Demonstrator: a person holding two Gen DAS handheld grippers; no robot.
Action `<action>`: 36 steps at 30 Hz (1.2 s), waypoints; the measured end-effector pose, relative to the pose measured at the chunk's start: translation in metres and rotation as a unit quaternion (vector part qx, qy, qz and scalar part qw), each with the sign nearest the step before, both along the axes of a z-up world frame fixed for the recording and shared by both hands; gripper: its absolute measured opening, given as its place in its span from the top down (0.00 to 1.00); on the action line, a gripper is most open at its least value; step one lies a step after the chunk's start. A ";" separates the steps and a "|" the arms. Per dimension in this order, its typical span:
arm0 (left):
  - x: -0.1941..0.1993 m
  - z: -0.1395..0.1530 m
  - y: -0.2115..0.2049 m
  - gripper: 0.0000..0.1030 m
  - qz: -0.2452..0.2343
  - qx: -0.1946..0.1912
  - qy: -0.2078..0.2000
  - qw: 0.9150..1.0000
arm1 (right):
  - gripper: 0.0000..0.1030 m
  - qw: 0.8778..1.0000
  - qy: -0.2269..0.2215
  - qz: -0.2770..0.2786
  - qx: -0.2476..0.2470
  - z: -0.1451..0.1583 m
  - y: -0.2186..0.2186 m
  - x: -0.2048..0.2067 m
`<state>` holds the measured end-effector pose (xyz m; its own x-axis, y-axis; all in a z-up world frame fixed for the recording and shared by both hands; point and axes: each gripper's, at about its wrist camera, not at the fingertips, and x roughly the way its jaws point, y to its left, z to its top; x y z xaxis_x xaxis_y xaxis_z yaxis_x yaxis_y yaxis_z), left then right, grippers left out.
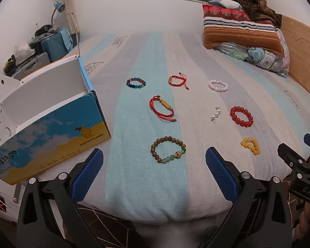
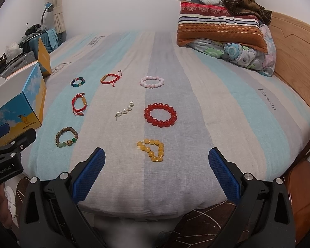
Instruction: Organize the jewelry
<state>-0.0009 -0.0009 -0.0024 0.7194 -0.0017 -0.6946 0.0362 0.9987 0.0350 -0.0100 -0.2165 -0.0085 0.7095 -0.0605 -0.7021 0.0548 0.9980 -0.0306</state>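
Striped bedspread (image 1: 134, 66), pastel bands, on a bed with a wooden headboard (image 2: 295, 47) and stacked pillows (image 2: 221, 31). Laid out apart from one another: multicolour bead bracelet (image 1: 136, 83), two red cord bracelets (image 1: 178, 80) (image 1: 162, 108), pink bead bracelet (image 1: 218, 85), pearl strand (image 2: 125, 109), red bead bracelet (image 2: 160, 114), yellow bead bracelet (image 2: 152, 149), wooden bead bracelet (image 1: 168, 149). Open shoe box (image 1: 51, 122) at left edge. Left gripper (image 1: 154, 159) and right gripper (image 2: 156, 159): fingers spread apart, empty, at the near edge.
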 end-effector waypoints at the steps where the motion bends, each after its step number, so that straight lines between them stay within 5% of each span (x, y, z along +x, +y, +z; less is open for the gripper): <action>1: 0.000 0.000 0.000 0.05 -0.001 0.000 0.000 1.000 | 0.07 1.000 0.000 0.000 0.000 0.000 0.000 0.000; 36: 0.008 -0.003 -0.003 0.05 -0.005 -0.009 0.009 1.000 | 0.07 1.000 0.005 0.001 -0.004 -0.002 -0.002 0.007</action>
<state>0.0076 -0.0043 -0.0058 0.7067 -0.0212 -0.7072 0.0457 0.9988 0.0158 -0.0027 -0.2190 -0.0109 0.7026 -0.0642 -0.7087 0.0526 0.9979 -0.0382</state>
